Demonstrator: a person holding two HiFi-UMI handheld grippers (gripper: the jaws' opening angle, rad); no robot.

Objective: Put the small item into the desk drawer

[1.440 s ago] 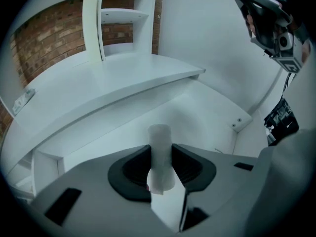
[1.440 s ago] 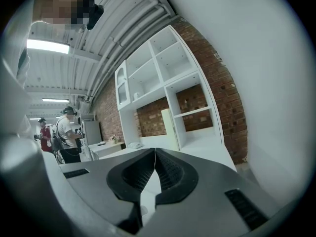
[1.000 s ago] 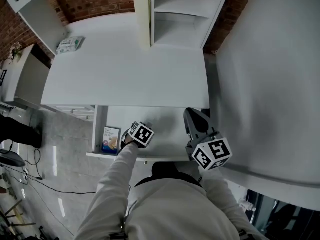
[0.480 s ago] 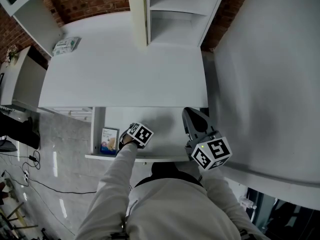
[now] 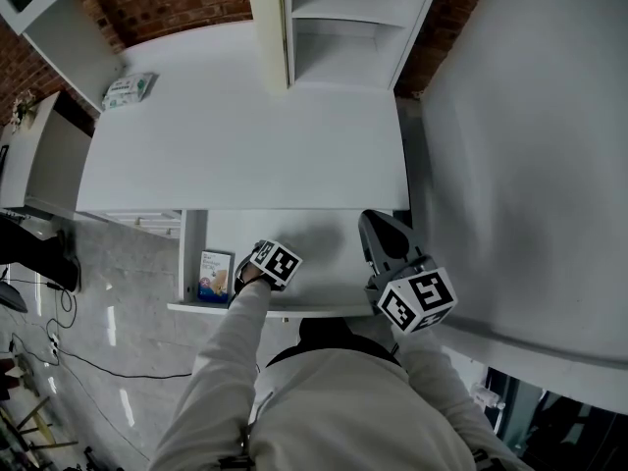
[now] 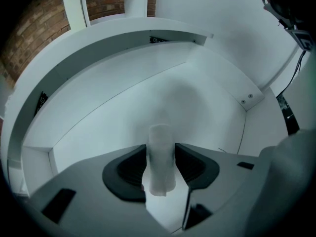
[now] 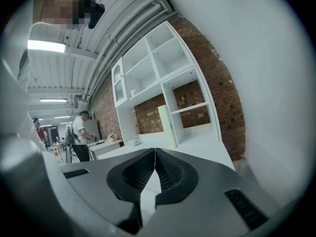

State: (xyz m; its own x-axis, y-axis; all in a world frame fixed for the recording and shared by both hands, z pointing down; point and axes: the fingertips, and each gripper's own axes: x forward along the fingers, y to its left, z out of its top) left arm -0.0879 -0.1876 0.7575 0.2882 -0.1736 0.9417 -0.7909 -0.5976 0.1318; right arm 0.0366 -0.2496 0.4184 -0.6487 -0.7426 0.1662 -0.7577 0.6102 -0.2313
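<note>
Left tongs (image 6: 161, 152) were parting in the lower centre of the left gripper view. The small pale stick-like item (image 6: 160, 164) sat right between them, no longer pinched, its long axis running straight up the frame toward the back wall of the open desk drawer (image 6: 123, 98). It was inside the drawer, just above the floor. Right tongs (image 7: 154, 169) were clenched empty, aimed away over the table (image 7: 197, 144). The left hand was clearly nearer.

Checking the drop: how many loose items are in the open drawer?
2. A small white item stands between the left gripper's opening jaws, over the drawer floor; a printed packet lies at the drawer's left end. Others may hide under the left sleeve.
</note>
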